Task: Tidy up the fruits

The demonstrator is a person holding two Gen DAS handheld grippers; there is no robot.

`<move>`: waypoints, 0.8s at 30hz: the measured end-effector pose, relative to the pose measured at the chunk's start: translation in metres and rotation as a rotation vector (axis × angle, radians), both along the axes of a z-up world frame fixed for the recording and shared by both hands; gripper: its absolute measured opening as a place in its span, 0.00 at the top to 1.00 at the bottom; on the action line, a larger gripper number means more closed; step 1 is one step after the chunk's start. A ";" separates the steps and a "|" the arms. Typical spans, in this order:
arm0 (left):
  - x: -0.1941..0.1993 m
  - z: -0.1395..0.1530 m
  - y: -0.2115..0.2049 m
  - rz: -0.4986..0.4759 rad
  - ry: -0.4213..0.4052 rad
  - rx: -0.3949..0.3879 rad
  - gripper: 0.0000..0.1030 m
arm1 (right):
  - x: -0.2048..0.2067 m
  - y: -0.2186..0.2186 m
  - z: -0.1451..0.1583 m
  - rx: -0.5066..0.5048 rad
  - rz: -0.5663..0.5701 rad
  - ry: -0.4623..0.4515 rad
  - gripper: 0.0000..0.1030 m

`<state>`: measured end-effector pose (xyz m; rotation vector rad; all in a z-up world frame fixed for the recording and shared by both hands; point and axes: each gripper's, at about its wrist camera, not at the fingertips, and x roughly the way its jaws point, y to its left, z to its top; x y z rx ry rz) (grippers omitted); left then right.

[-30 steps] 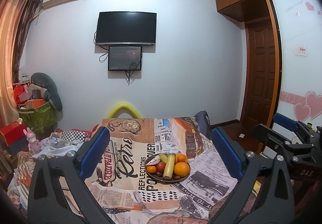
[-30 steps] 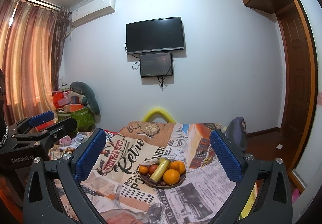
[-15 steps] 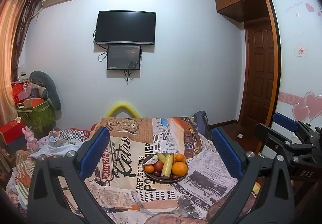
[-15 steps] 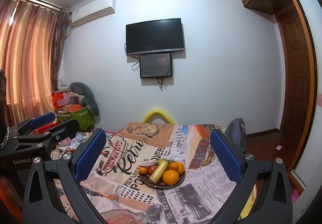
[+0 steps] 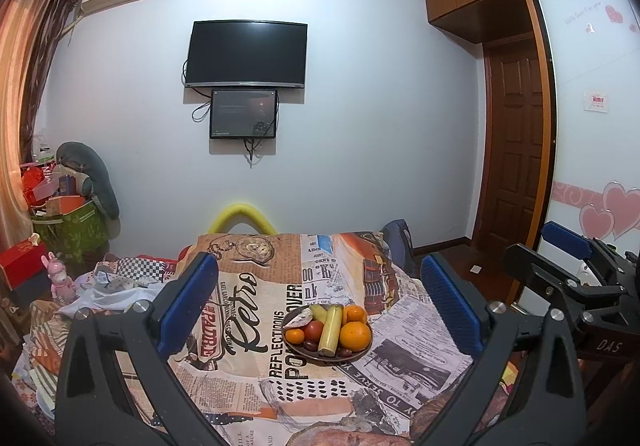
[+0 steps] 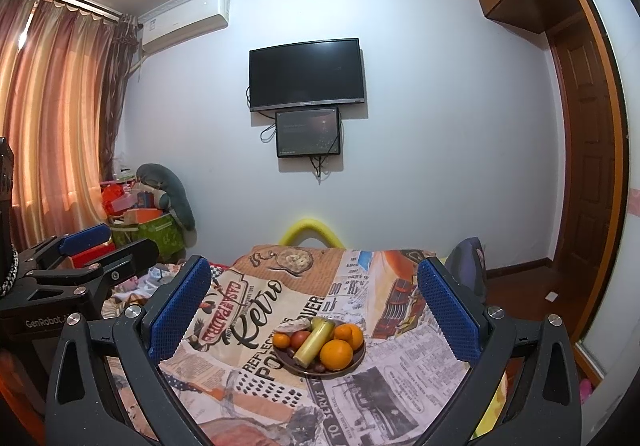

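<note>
Fruit plate (image 5: 362, 353) mid-table, both tongs wide open, empty.
We hold left gripper (image 5: 320, 306) and right gripper (image 6: 314, 310) above the near table (image 5: 240, 386) edge.

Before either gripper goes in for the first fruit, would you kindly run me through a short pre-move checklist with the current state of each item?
1. Left gripper open and empty: ok.
2. Right gripper open and empty: ok.
3. Plate in sight of both wrist cameras, lying flat on the printed tablecloth: ok.
4. Large orange at the plate's near edge exposed on top for a grasp: ok.
5. Destination for sorted fruit visible: not ok, only this one plate shows.
6. Small dark fruits free to pick: cannot tell, partly tucked under the others.
</note>
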<state>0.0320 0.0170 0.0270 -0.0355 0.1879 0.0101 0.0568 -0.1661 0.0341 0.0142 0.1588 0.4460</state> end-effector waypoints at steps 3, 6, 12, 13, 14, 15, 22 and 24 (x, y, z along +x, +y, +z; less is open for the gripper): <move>0.002 0.000 0.001 -0.013 0.014 -0.006 0.00 | 0.000 0.000 0.000 -0.004 -0.002 -0.001 0.00; 0.001 0.000 0.002 -0.007 0.011 -0.006 0.00 | 0.000 0.001 0.000 -0.008 -0.004 -0.001 0.00; 0.001 0.001 0.002 -0.012 0.010 -0.008 0.00 | 0.000 0.002 0.000 -0.010 -0.004 -0.001 0.00; 0.001 0.001 0.003 -0.012 0.010 -0.007 0.00 | 0.000 0.002 0.000 -0.009 -0.004 -0.001 0.00; 0.001 0.001 0.002 -0.012 0.010 -0.006 0.00 | 0.000 0.002 0.000 -0.009 -0.004 -0.001 0.00; 0.001 0.000 0.002 -0.012 0.010 -0.005 0.00 | 0.000 0.002 0.000 -0.010 -0.004 -0.001 0.00; 0.003 0.000 0.001 -0.016 0.012 -0.008 0.00 | 0.003 0.001 -0.001 -0.009 -0.009 0.007 0.00; 0.003 -0.001 0.001 -0.016 0.017 -0.005 0.00 | 0.005 0.000 -0.003 -0.008 -0.011 0.012 0.00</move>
